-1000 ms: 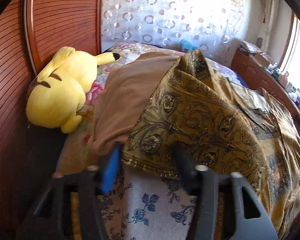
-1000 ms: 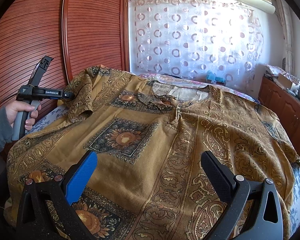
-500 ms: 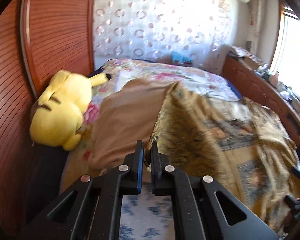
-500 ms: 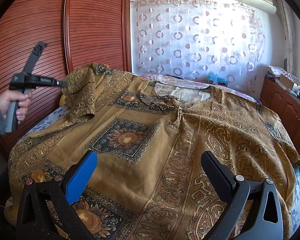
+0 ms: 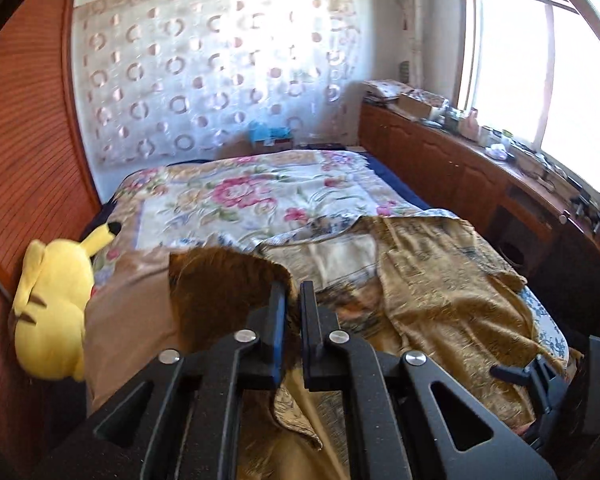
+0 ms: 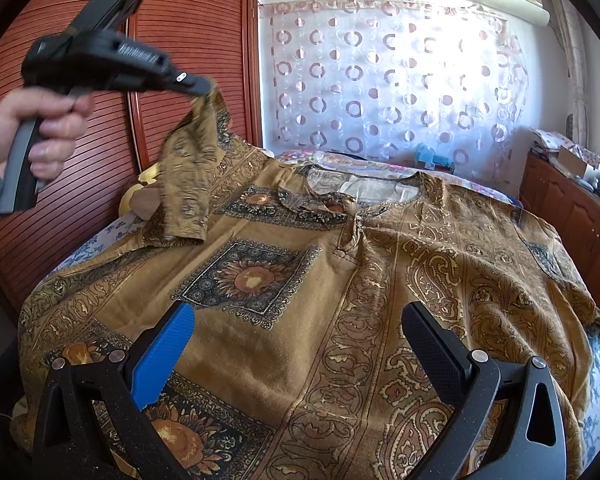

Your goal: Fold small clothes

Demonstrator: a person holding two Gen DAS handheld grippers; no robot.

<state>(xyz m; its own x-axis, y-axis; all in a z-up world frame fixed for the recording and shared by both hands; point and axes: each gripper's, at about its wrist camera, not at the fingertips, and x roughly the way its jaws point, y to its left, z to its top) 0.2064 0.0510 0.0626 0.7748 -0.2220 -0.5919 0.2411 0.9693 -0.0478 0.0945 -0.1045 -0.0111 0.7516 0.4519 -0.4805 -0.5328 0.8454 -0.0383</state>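
Observation:
A brown and gold patterned shirt (image 6: 340, 280) lies spread front up on the bed, collar toward the curtain. My left gripper (image 5: 294, 300) is shut on the shirt's left sleeve (image 6: 188, 168) and holds it lifted above the bed; it also shows in the right wrist view (image 6: 204, 88), held by a hand. In the left wrist view the shirt (image 5: 440, 288) spreads to the right. My right gripper (image 6: 296, 344) is open and empty, just above the shirt's lower front. It shows at the right edge of the left wrist view (image 5: 540, 376).
A yellow plush toy (image 5: 48, 312) lies at the bed's left edge beside the red-brown wardrobe (image 6: 180, 60). A floral bedspread (image 5: 260, 196) covers the far bed. A wooden cabinet (image 5: 460, 168) with clutter runs along the right under the window. A brown cloth (image 5: 128, 312) lies under the sleeve.
My left gripper closed on the sleeve and raised it up and toward the shirt's middle. The right gripper stayed still and open.

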